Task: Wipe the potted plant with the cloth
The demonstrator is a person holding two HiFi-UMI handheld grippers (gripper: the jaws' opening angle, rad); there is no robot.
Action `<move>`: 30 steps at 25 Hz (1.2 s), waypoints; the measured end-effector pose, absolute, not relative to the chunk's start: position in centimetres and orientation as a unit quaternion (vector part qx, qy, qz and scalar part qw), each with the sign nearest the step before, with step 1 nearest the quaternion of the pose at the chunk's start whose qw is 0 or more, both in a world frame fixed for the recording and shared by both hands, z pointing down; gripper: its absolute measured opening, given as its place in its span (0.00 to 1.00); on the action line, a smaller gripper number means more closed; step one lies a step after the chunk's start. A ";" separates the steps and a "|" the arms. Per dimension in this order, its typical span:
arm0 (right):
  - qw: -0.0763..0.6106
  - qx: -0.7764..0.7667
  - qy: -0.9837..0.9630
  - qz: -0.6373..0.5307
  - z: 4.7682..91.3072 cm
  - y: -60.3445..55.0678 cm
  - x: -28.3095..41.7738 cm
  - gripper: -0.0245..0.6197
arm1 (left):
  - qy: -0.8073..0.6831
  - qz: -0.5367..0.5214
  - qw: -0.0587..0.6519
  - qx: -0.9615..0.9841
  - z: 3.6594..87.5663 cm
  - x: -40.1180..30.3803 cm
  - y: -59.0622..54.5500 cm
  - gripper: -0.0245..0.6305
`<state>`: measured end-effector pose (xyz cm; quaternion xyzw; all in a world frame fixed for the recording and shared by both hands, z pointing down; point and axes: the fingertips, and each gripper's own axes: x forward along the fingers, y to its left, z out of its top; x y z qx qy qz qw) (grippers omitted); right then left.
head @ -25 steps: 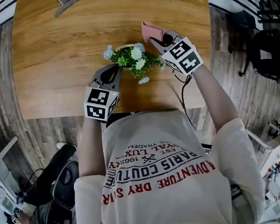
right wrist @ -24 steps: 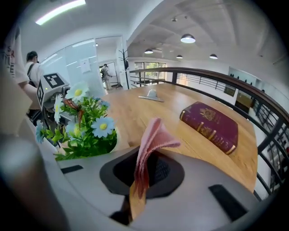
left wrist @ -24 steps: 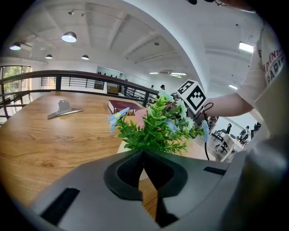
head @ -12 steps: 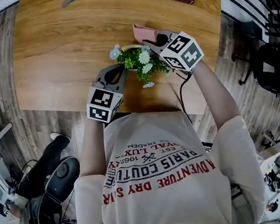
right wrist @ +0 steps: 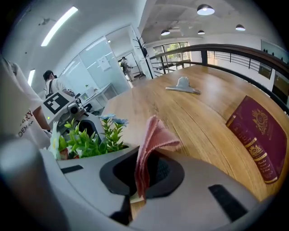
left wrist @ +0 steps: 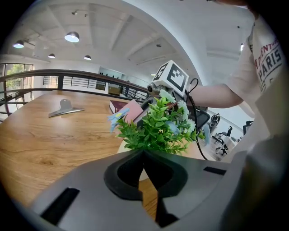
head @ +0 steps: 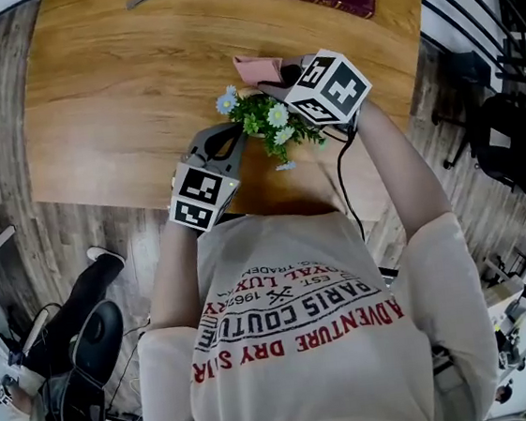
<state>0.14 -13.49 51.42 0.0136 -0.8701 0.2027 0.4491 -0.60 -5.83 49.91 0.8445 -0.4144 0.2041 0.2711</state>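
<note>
While nr plant (head: 267,119), cloth (head: 251,67) upright

Shirt: cream T-shirt (head: 297,342), short loose sleeves, red and dark lettering across the front.
Left hand: left gripper (head: 233,133) ahead of the T-shirt, grey shell, black-lined jaw mouth.
Left cube (head: 203,195): white, black square markers.
Right hand: right gripper (head: 276,79), same grey build.
Right cube (head: 329,87): white, black square markers.
Cable (head: 343,184): thin, black, trailing back toward the T-shirt.

Office loft with glass partitions (right wrist: 97,58), desk chairs (left wrist: 226,133)
</note>
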 end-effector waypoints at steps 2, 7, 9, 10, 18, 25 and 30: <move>0.463 0.003 -0.860 0.214 51.6 -13.5 -0.4 0.09 | -0.412 0.203 0.272 0.846 50.0 -0.6 -5.9 0.06; 0.496 -0.025 -0.841 0.213 51.9 -12.9 -2.0 0.09 | -0.409 0.204 0.267 0.848 50.1 -0.5 -6.0 0.06; 0.507 -0.034 -0.836 0.207 52.0 -12.7 -2.7 0.09 | -0.410 0.203 0.268 0.848 50.2 -0.5 -6.1 0.06; 0.513 -0.039 -0.833 0.205 52.0 -12.5 -3.0 0.09 | -0.410 0.203 0.269 0.848 50.2 -0.5 -6.1 0.06; 0.541 -0.072 -0.819 0.177 52.3 -11.0 -4.8 0.09 | -0.411 0.201 0.268 0.848 50.0 -0.6 -6.0 0.06; 0.515 -0.012 -0.847 0.132 50.0 -13.4 -3.7 0.09 | -0.422 0.204 0.259 0.844 49.8 -0.9 -5.7 0.06; 0.487 0.029 -0.867 0.103 46.4 -14.4 -2.8 0.09 | -0.452 0.198 0.235 0.838 47.8 -2.7 -5.3 0.06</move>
